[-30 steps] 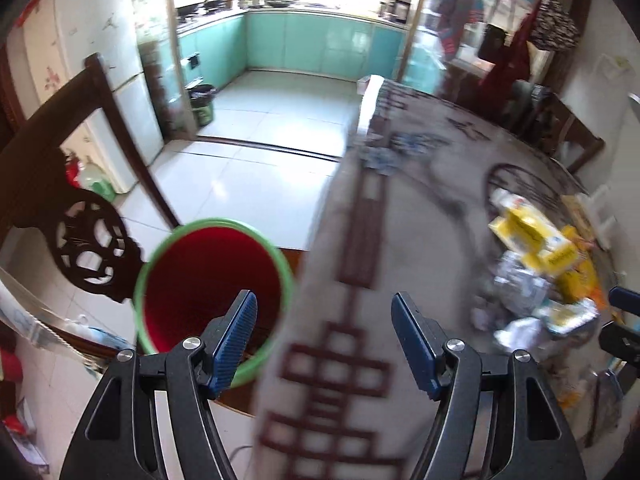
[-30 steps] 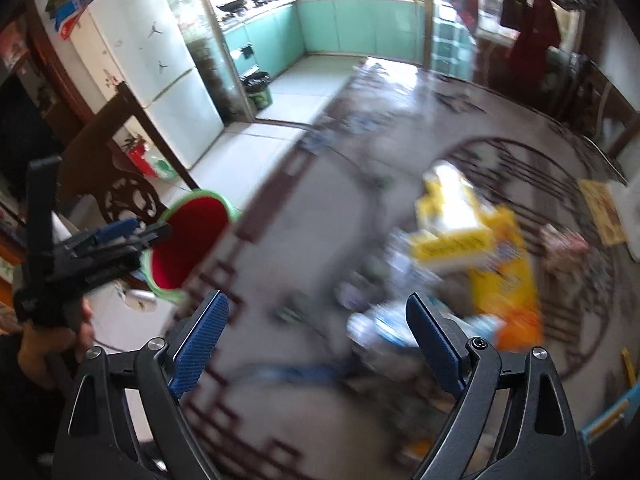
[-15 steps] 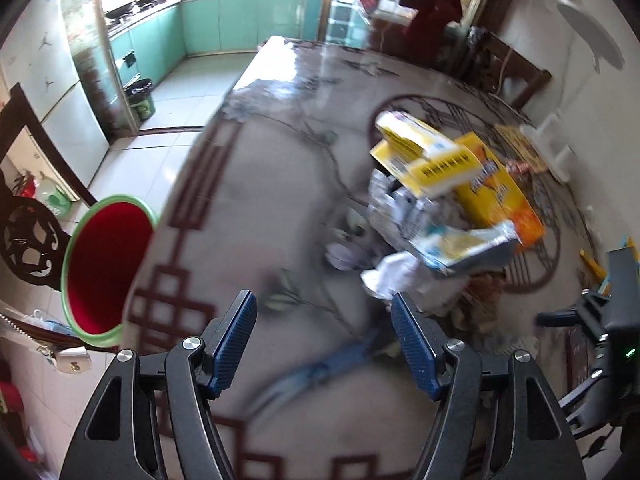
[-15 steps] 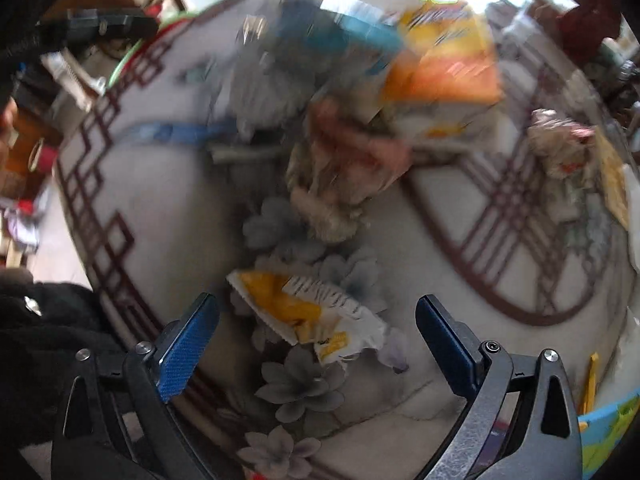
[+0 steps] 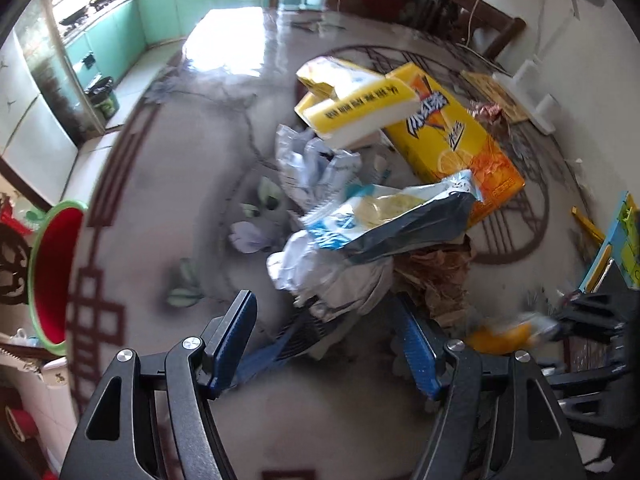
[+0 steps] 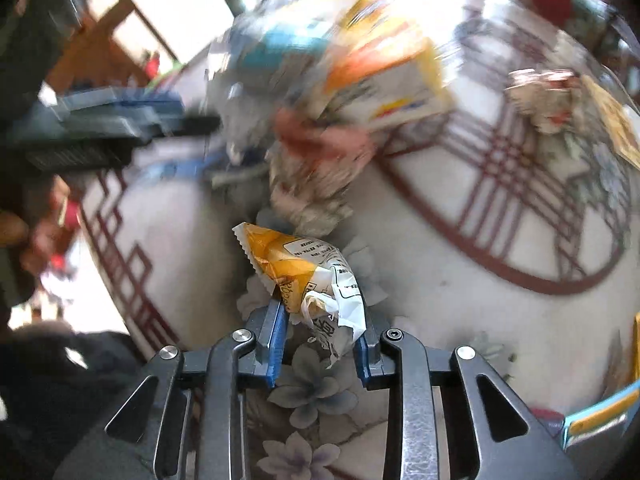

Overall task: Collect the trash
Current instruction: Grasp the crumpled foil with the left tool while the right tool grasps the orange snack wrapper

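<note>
Right wrist: right claw (image 6: 320, 338) pinches orange wrapper (image 6: 304, 276); left claw (image 5: 326, 340) spread

The trash pile (image 5: 360, 216) is being viewed closely from above the table (image 5: 168, 184) by both wrist cameras, from opposite sides (image 6: 320, 128).

Trash pile (image 5: 360, 208) mid-table (image 5: 168, 200); bin (image 5: 52, 272) seemingly beyond its left edge.
</note>
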The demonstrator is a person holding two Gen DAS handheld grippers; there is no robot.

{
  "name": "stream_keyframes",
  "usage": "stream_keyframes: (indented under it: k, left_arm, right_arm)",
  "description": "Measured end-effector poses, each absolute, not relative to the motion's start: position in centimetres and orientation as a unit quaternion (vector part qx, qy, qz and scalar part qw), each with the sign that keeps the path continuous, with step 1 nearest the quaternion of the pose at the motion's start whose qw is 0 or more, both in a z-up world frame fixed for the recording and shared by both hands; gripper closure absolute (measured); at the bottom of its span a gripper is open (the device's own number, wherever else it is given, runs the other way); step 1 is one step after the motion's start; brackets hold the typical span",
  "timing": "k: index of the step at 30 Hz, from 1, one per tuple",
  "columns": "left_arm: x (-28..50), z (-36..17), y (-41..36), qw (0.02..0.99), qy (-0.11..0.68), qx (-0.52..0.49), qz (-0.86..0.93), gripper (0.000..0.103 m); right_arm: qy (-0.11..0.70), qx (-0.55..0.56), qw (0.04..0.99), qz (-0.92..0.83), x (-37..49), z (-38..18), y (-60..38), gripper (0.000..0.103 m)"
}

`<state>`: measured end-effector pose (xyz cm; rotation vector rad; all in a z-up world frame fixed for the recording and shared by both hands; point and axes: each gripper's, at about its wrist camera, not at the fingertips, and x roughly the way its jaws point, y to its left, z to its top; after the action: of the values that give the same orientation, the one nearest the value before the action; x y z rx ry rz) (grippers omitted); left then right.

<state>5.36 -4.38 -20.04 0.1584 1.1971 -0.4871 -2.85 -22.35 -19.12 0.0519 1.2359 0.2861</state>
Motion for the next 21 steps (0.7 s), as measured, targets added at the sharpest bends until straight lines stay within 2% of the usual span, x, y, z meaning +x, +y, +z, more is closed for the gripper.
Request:
stream_keyframes:
  k: [6,7,8,16,21]
  left_arm:
    - [7.2,-22.3,-5.3,0.783,0.579,0.043,-0.224,0.036]
    - [7.3,-22.3,-5.2,0.785,0.577,0.040,-0.224,0.052]
    - [7.3,-22.2,-5.2,0.785,0.576,0.036,-0.226,0.053]
    - [6.2,-18.6,-3.0,0.813,0.538,0.031,-0.223,0.056]
    - [4.3,-15.9,-0.3,0.834,0.514,0.019,-0.199,0.056]
  right_arm:
    - [0.530,0.088,0.835,0.115,-3.5,-15.2,-24.9,0.076]
    - [0.523,0.092,0.840,0.112,-3.5,-14.6,-25.1,0.076]
    - [0.513,0.097,0.846,0.111,-3.4,-13.6,-25.2,0.076]
    - [0.452,0.108,0.876,0.132,-0.1,-9.1,-24.3,0.076]
    - [0.452,0.082,0.872,0.168,2.9,-9.2,-20.5,0.076]
